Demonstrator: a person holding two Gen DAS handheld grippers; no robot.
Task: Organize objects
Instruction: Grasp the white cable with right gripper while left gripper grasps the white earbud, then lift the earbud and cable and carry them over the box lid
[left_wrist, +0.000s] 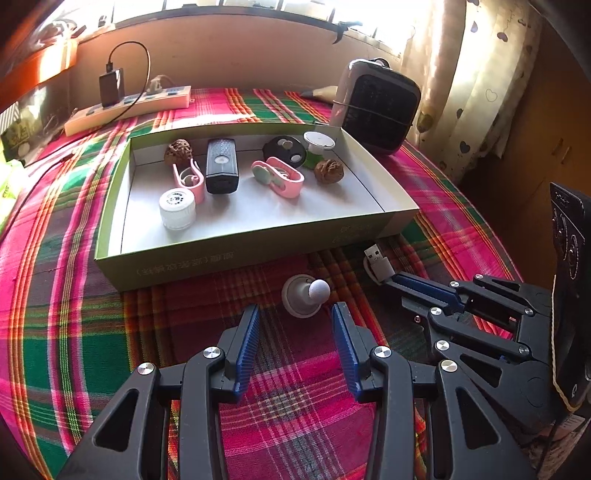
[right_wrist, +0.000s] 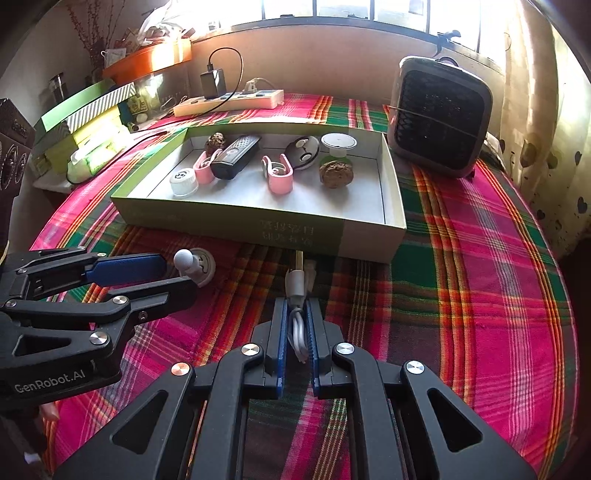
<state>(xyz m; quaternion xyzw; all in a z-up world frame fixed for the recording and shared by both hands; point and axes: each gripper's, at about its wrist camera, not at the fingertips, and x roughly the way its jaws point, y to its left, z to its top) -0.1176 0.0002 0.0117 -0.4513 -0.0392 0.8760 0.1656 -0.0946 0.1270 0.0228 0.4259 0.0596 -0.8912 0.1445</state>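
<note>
A white USB cable (right_wrist: 296, 286) lies on the plaid cloth just in front of the shallow green box (right_wrist: 229, 221), and my right gripper (right_wrist: 297, 308) is shut on it, plug pointing at the box wall. In the left wrist view the same cable's plug (left_wrist: 376, 260) sticks out of the right gripper (left_wrist: 391, 278). My left gripper (left_wrist: 295, 314) is open, its jaws on either side of a small white knob-shaped piece (left_wrist: 304, 295) without touching it. That piece (right_wrist: 201, 264) shows beside the left gripper (right_wrist: 173, 275) in the right wrist view.
The green box (left_wrist: 240, 254) holds two walnuts, two pink clips, a black device (left_wrist: 221, 166), a white cap (left_wrist: 177, 208), a black disc and a green-and-white cap. A small heater (left_wrist: 376, 107) stands at the back right, a power strip (left_wrist: 129, 107) at the back left. Stacked boxes (right_wrist: 85, 122) lie at the left.
</note>
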